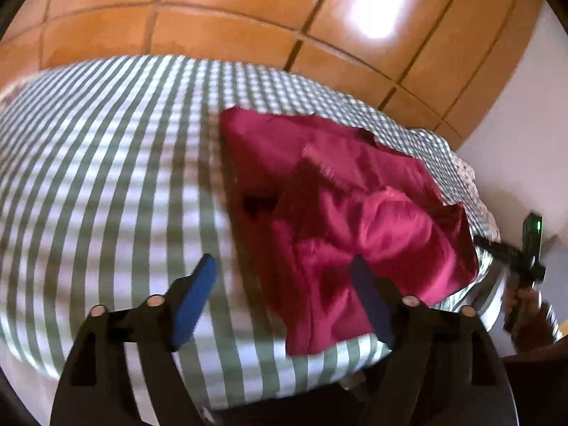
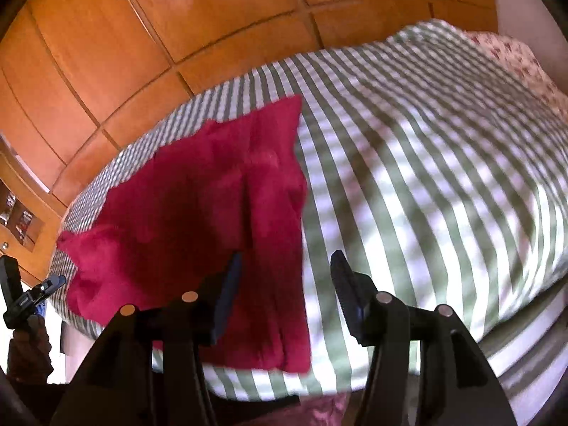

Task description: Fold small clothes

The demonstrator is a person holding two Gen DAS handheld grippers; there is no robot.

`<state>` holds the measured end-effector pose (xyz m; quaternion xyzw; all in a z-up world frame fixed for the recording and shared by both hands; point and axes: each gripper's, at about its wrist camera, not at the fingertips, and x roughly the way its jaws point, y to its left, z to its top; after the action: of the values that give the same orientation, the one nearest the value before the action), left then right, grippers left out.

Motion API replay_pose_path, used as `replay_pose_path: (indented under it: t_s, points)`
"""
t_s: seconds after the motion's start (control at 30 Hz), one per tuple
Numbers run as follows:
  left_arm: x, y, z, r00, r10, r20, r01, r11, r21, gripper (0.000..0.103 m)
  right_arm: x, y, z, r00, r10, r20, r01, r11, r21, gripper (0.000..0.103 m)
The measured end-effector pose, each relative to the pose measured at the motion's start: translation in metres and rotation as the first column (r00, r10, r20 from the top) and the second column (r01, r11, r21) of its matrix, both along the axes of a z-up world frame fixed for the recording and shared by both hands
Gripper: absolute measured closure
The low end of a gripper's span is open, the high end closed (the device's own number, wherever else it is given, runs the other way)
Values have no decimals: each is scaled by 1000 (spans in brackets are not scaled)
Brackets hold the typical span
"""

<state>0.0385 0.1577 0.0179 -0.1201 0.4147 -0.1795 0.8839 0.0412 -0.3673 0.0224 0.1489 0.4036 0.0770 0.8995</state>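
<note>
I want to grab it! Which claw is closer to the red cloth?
About equal, I can't pick. The left claw and right claw both hang open over the red cloth, each at a near edge.

Crimson garment [image 1: 340, 209] — rumpled, partly folded — lies flat on the bed.

One red garment [image 1: 358, 213], one striped bedspread [image 1: 106, 184], one floral pillow [image 2: 514, 60], two grippers [image 1: 284, 277] [image 2: 287, 277], one wooden wardrobe [image 1: 230, 10].
</note>
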Motion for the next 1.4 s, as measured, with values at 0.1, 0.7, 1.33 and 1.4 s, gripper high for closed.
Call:
replay_pose_path:
  t_s: [0.1,0.7,1.33,1.4]
  points:
    - [17,-4,0,999,-43,7,43,999,1,24,30,7,5,1000,17,23,-16,1000,-13,51]
    - [86,-21,-13,985,-174,16,175,973,-148,47,60,21,-16,999,31,-44,-35,995,-91,64]
    - [32,-1,81,960,-65,273,99,989,-111,96,48,13,79,983,64,171,-56,997,-52,96]
    - [53,0,83,962,-35,270,63,993,-96,96,68,12,83,983,37,182,-30,999,-43,96]
